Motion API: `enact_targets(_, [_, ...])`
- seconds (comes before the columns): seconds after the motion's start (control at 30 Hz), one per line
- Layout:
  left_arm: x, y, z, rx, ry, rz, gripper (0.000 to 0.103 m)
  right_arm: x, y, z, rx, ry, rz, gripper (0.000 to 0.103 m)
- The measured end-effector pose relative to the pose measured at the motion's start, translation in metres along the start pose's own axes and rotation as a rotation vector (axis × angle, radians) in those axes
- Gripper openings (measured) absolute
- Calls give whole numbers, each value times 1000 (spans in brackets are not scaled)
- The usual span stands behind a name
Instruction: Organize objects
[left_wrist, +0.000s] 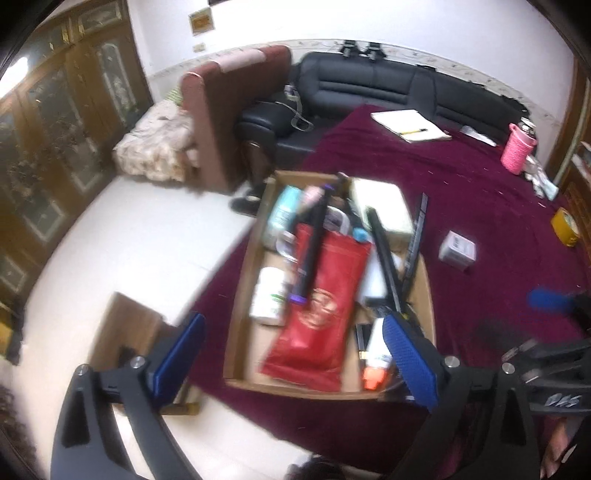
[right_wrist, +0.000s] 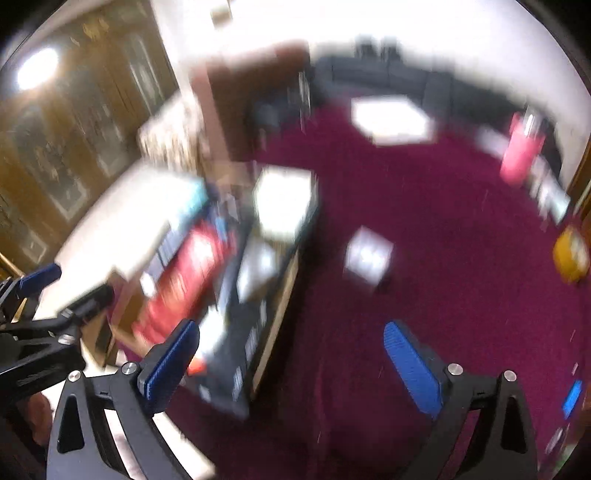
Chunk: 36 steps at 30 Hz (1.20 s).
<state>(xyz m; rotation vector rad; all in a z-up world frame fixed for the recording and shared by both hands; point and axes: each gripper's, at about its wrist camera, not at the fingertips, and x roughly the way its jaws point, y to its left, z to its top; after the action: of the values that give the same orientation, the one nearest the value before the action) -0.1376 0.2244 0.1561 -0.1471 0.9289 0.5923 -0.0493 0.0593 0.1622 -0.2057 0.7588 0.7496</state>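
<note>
1. Tongs first: the left gripper (left_wrist: 293, 334) is hanging with its blue pads spread wide and nothing between them, over the near end of the cardboard box (left_wrist: 242, 314); the right gripper (right_wrist: 291, 349) is likewise standing released and empty, over bare maroon tablecloth (right_wrist: 424, 221) just right of the box (right_wrist: 275, 332).
2. The box is sitting on the cloth with its left wall lying close to the table's left edge, where white floor (left_wrist: 129, 236) is showing beyond.
3. Inside the box, a red pouch (left_wrist: 325, 306) bearing a round gold emblem is lying lengthwise, with a black tube (left_wrist: 314, 240) resting across it and a white bottle (left_wrist: 269, 295) beside its left side; its green label is too blurred to read.
4. Right of the box, open cloth is stretching away, and a small white carton (left_wrist: 457, 250) is sitting apart on it; its print is unreadable.
5. Farther off, a yellow tape roll (left_wrist: 565, 226) and a pink bottle (left_wrist: 516, 149) are standing near the right edge.
6. A white notepad (left_wrist: 410, 124) with a pencil on it is lying at the far edge, before a black sofa (left_wrist: 369, 85).
</note>
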Motion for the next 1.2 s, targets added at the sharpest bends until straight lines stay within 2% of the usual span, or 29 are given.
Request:
enact_targets(0.03, [-9,0,4,22,-20,62,96,-7,2,1,-20,-52,10,103])
enact_targets(0.07, [-21,-2,8,47,-54,143,96,-8,2,1,-31,-64,14,103])
enact_targets(0.1, [-35,-3,12,72,-100,235,96,-4,3,0,-39,-38,5,103])
enact_targets(0.13, [-46,-5,14,94,-138,286,96,6,2,-3,-42,30,0,103])
enact_targets(0.2, [-63,-7,14,98,-201,317,96,15,-1,-9,-32,77,24,103])
enact_targets(0.23, [-67,-7,13,85,-211,307,98,17,-1,-10,-30,85,27,103])
enact_targets(0.37, [-56,-16,8,85,-133,205,99,18,-2,-11,-31,103,51,103])
enact_targets(0.43, [-53,-17,5,76,-115,185,99,19,0,-11,-41,106,58,103])
enact_targets(0.5, [-58,-15,4,74,-124,163,99,21,2,-12,-49,111,70,103])
enact_targets(0.63, [-82,-1,2,21,-166,50,99,24,7,-9,-63,117,87,103])
enact_targets(0.7, [-88,5,1,11,-191,27,99,24,13,-9,-84,117,95,103])
enact_targets(0.83, [-85,18,-4,-18,-186,132,99,22,25,-11,-120,116,109,103])
enact_targets(0.97, [-78,35,-9,-68,-157,143,99,22,35,-13,-147,119,124,103])
enact_targets(1.2, [-71,48,-19,-89,-137,172,99,21,50,-15,-189,114,143,103])
